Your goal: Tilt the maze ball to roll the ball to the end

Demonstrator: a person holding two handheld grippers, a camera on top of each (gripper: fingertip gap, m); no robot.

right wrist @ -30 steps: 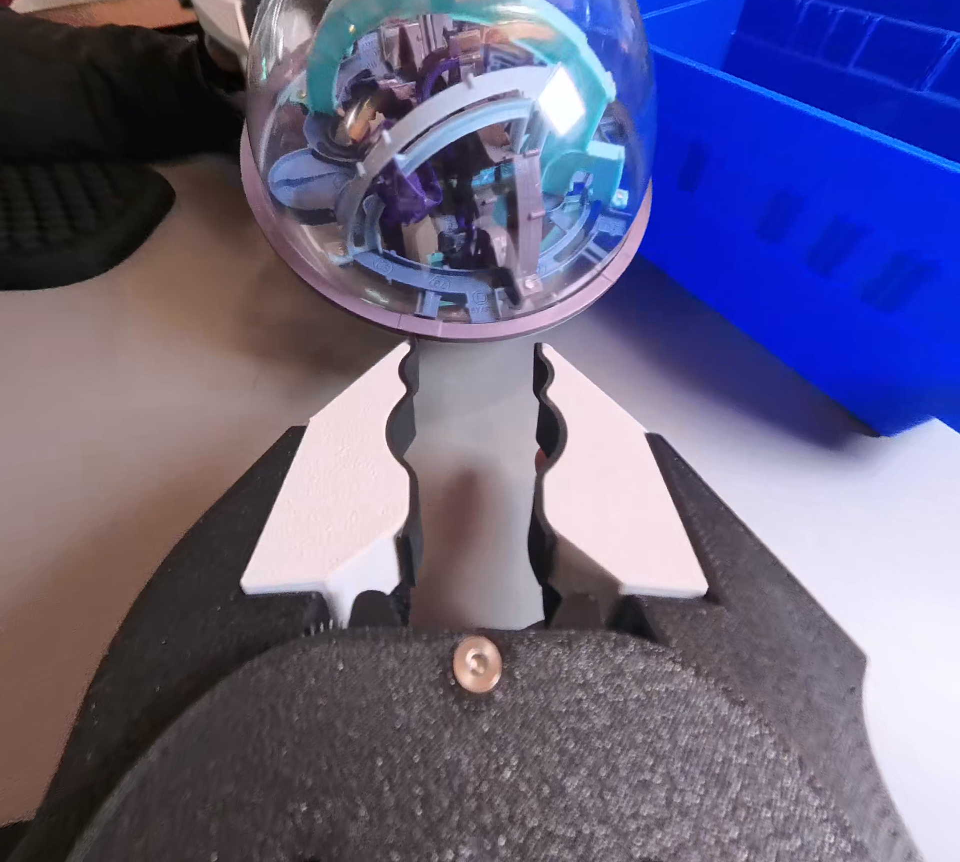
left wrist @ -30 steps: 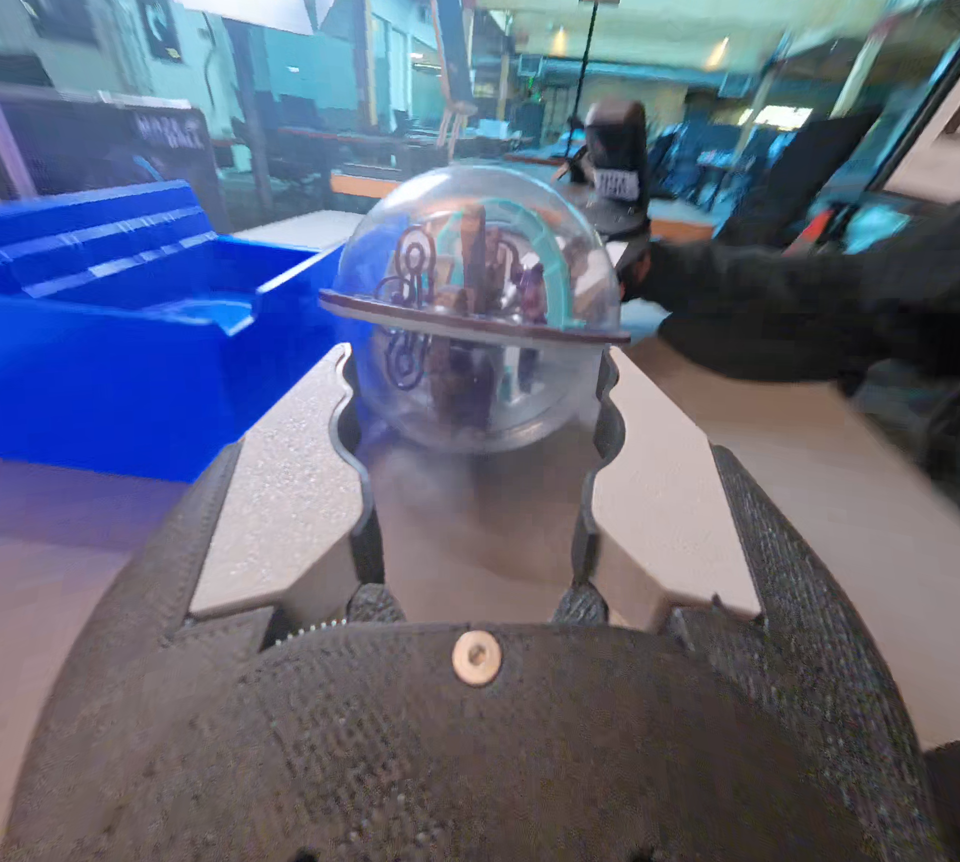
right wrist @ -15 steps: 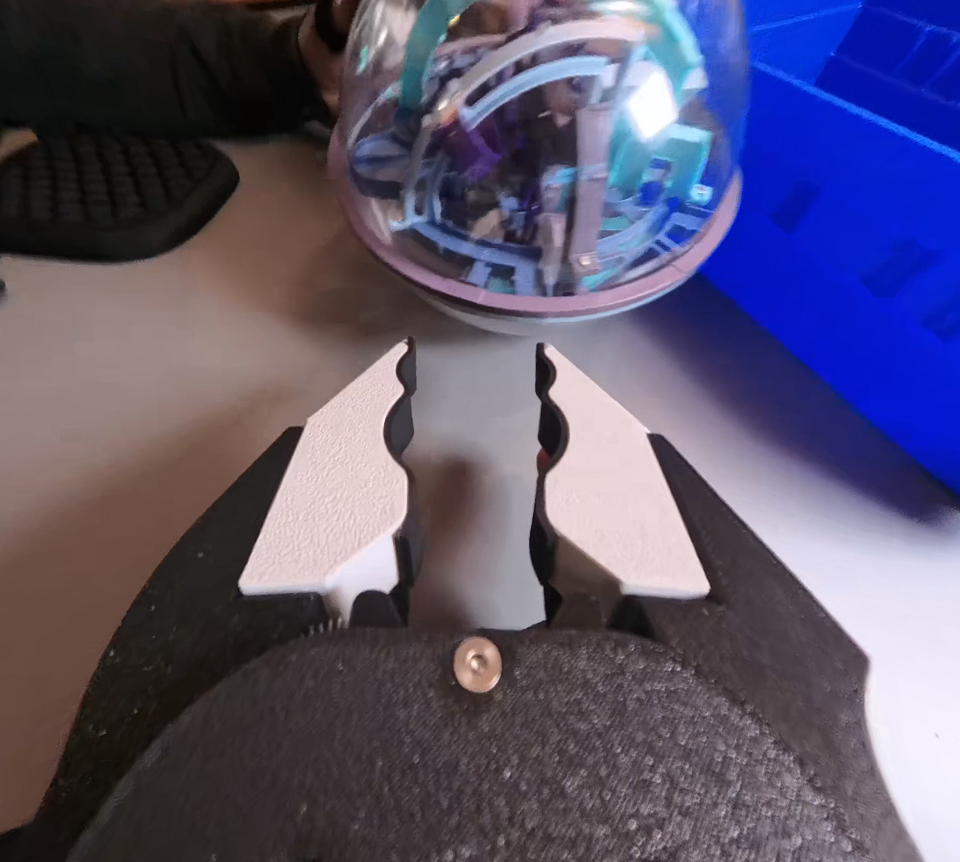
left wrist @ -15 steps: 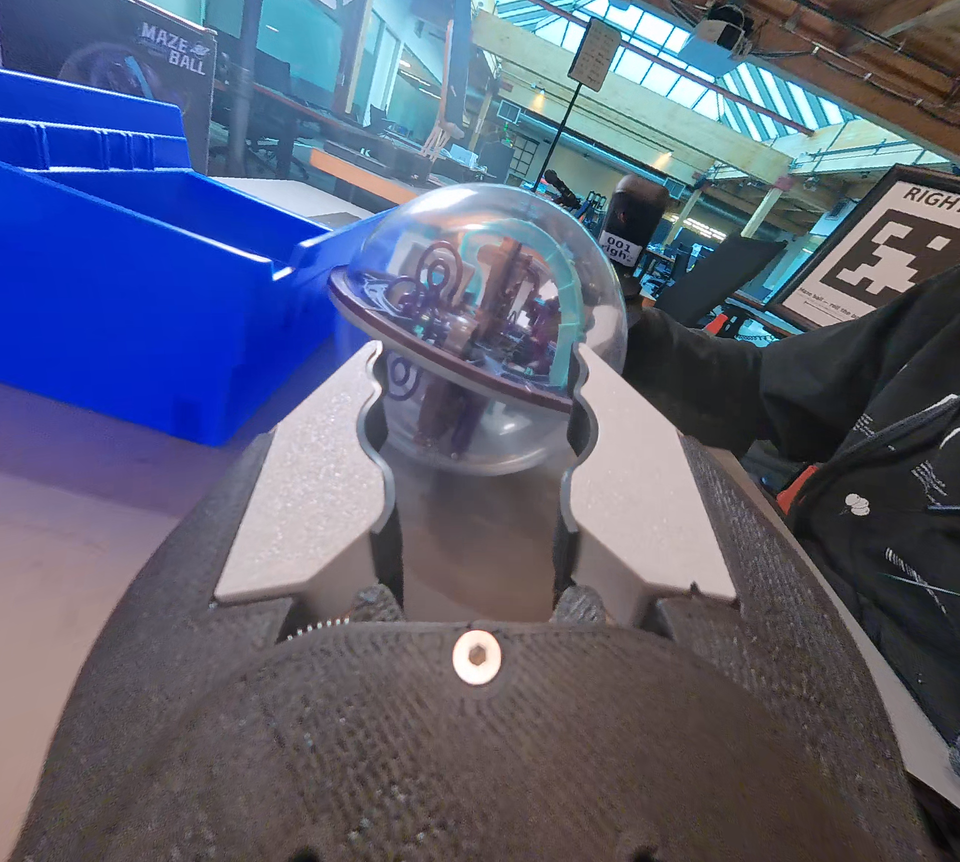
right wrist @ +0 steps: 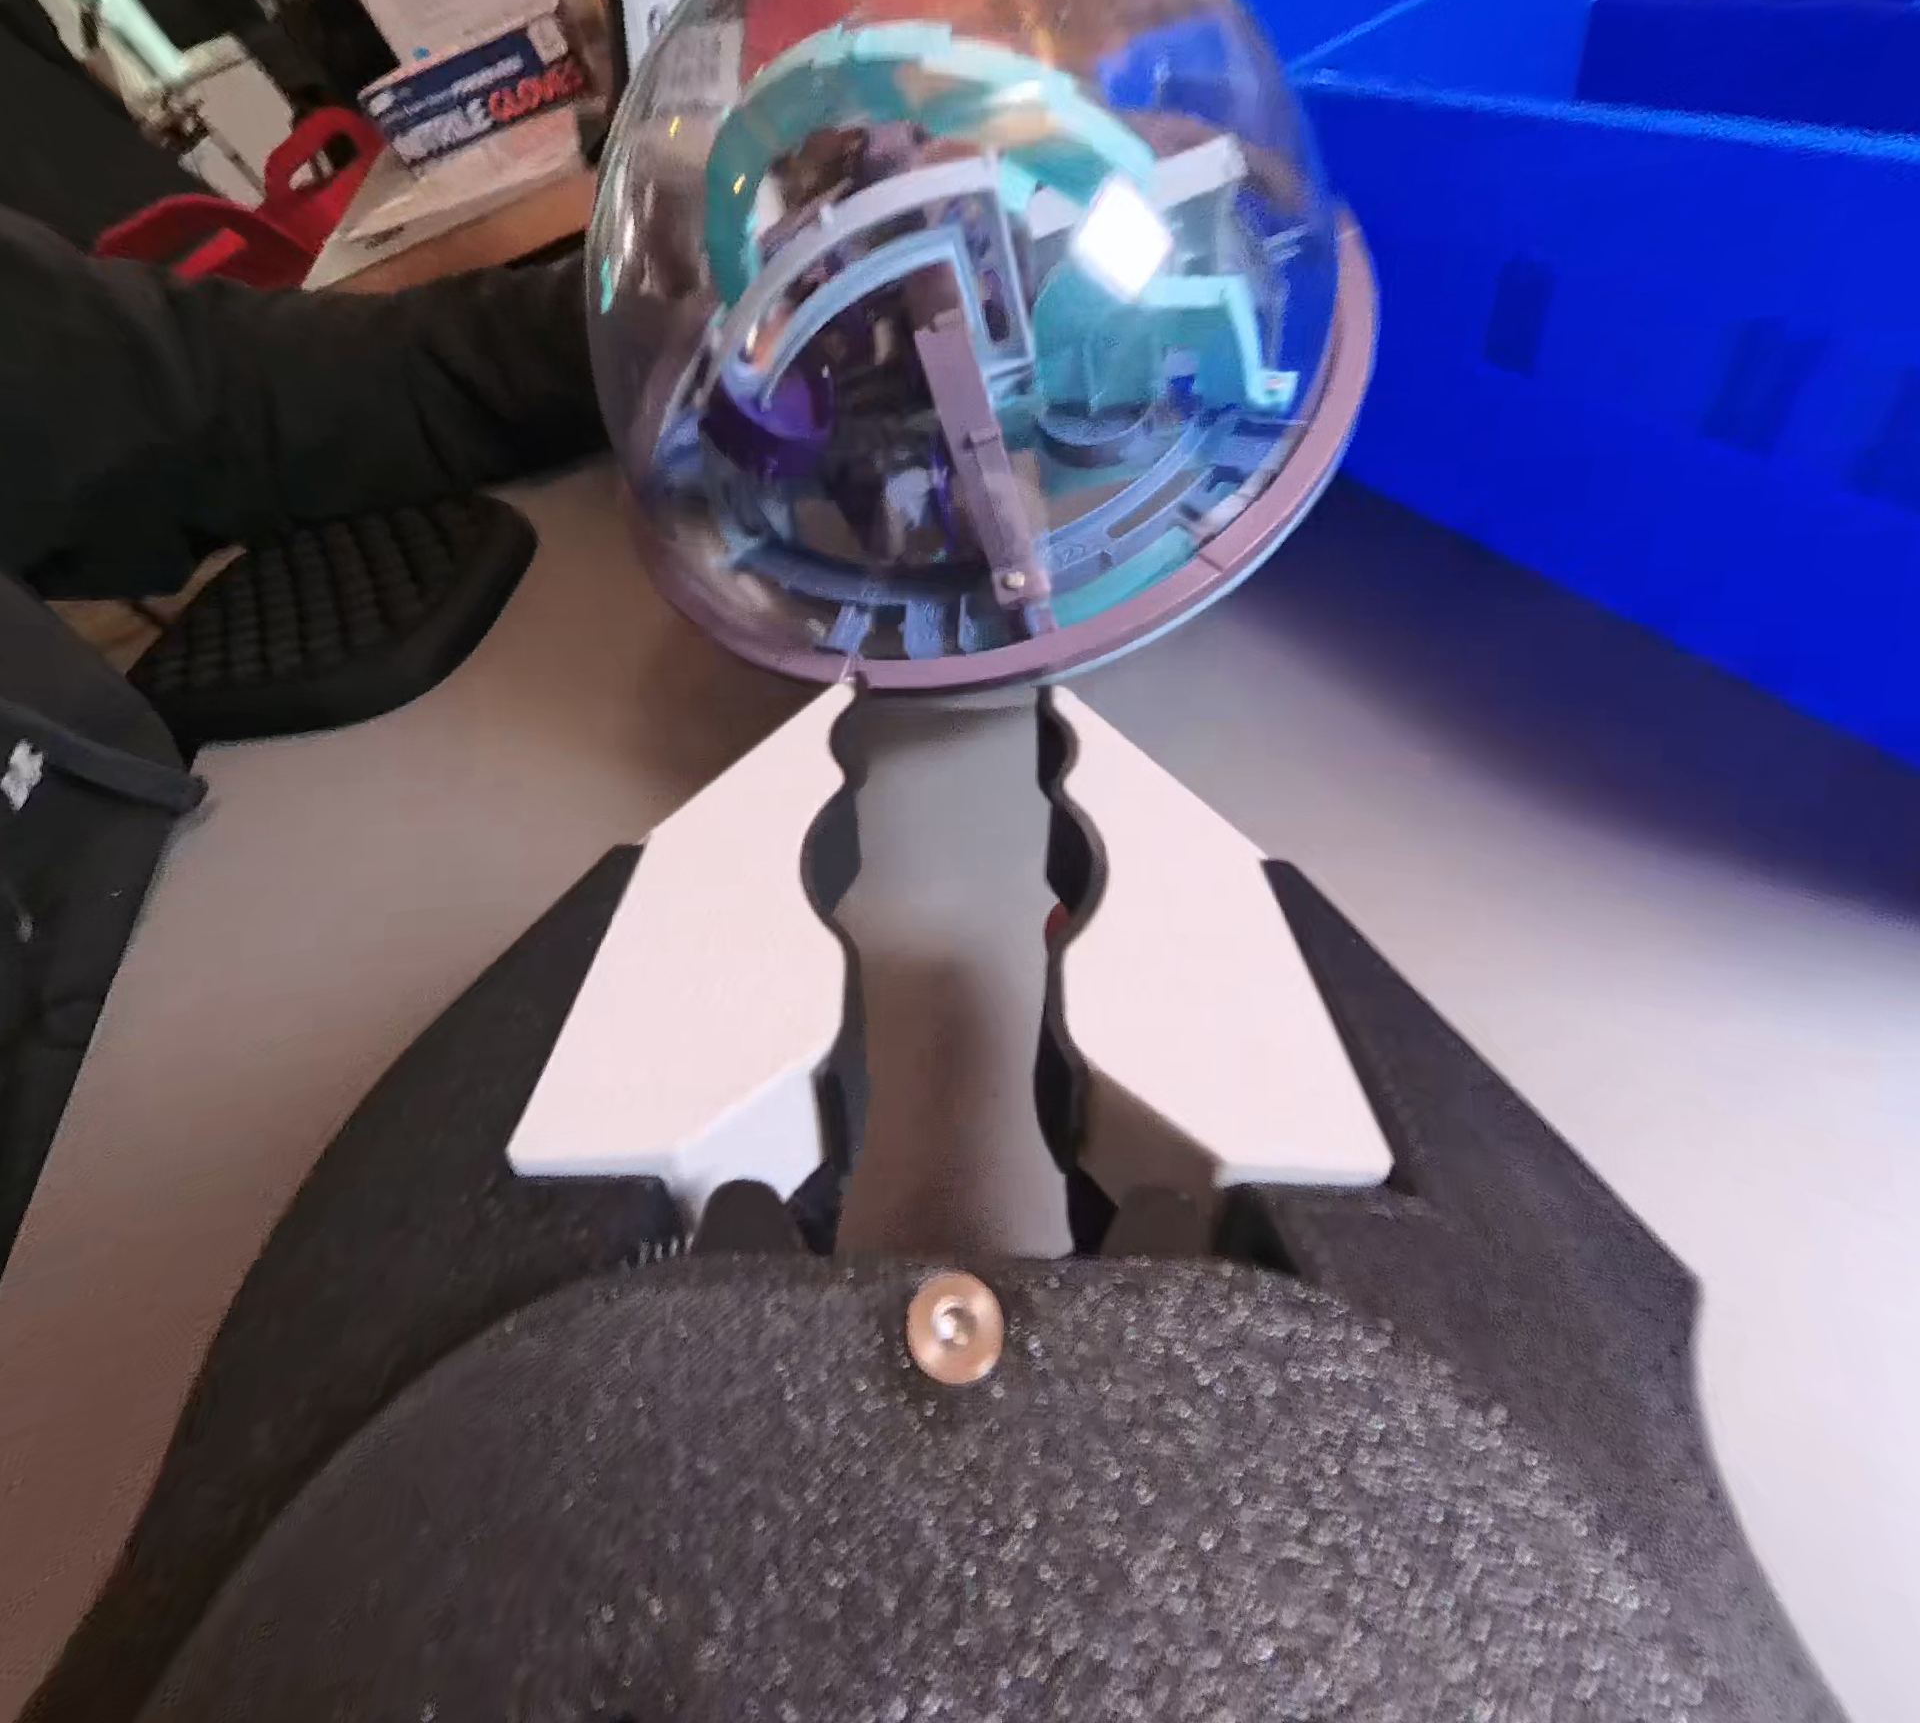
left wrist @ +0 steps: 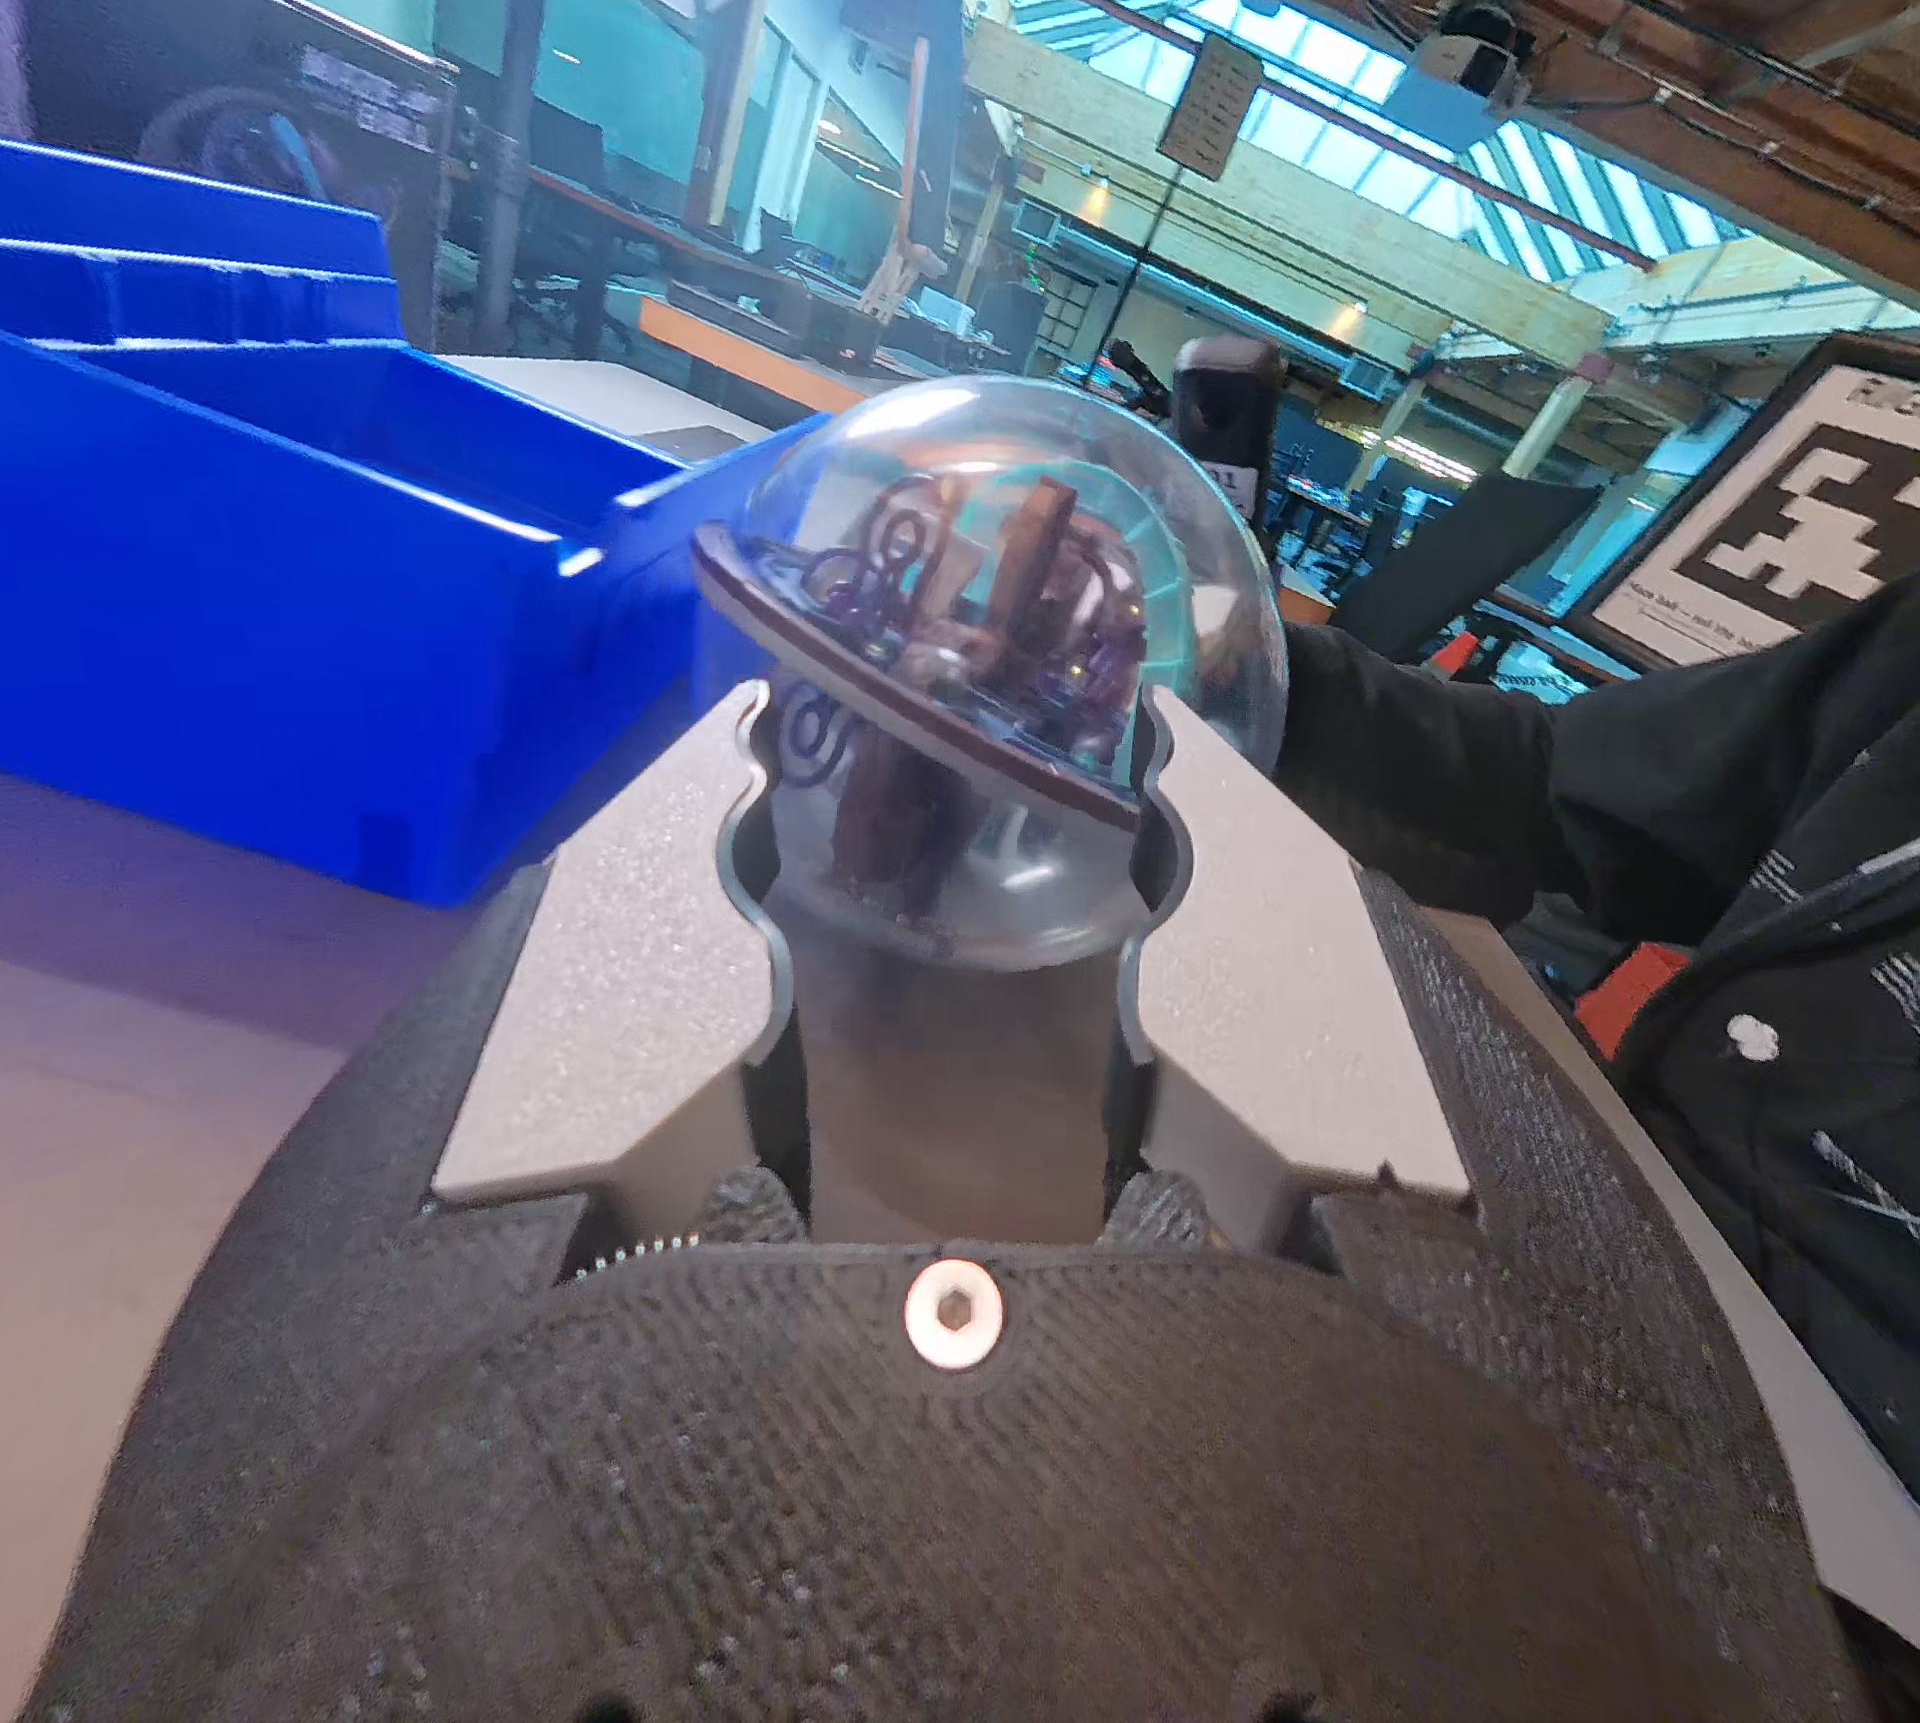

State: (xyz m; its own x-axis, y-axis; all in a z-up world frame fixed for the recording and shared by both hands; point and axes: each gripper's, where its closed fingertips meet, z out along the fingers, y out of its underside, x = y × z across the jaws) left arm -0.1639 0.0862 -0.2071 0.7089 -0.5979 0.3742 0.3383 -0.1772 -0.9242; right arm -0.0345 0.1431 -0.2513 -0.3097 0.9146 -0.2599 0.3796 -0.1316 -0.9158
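Pale tabletop [right wrist: 1558, 998] carries everything, with a big blue bin [right wrist: 1662, 323] just beside the maze ball on the right gripper's right side (in the left wrist view the bin [left wrist: 260, 634] sits to the left); a person's dark sleeve [right wrist: 260, 385] reaches in behind the ball. The maze ball [right wrist: 977, 281] is a clear sphere with a dark equator rim and teal, grey and purple tracks inside, tilted so the rim slopes; whether its underside touches the tabletop is hidden. Judged: light, rigid, smooth hard plastic, so slippery on the dome and likely to crack if dropped; best held low on the lower hemisphere or braced at the rim, not on the upper dome. Left gripper [left wrist: 951, 738] has its jaws spread moderately and cradling the ball [left wrist: 987, 634] low on the lower half, both inner faces against the shell and the rim crossing just above the right tip, so it is grasping the maze ball. Right gripper [right wrist: 948, 707] shows jaws parted by a narrow gap with nothing between them, released; its tips sit right at the ball's rim edge, contact too close to call. The small ball inside cannot be picked out (too blurred), so progress along the maze is unclear
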